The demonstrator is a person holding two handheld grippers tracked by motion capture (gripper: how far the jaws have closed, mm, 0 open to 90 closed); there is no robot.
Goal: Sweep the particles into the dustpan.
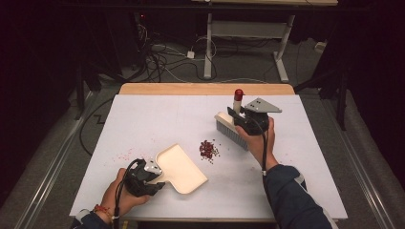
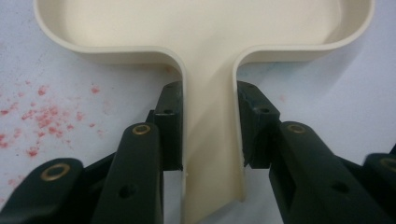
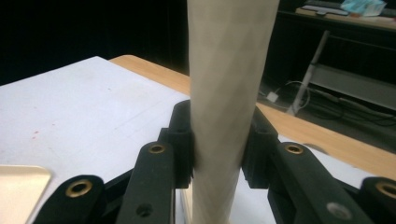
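Dustpan and brush held over a white bench.
My left claw (image 2: pixel 208 135) clamps the cream plastic dustpan (image 1: pixel 181 167) handle; my right claw (image 3: pixel 217 144) grips the cream-handled brush (image 1: pixel 232 128), beside small red scattered bits (image 1: pixel 208 150).

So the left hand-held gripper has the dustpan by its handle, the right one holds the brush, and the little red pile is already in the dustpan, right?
Not quite. The left hand-held gripper does clamp the dustpan by its handle and the right hand-held gripper holds the brush, but the red pile lies on the table, between dustpan and brush, not in the pan. The high view shows it.
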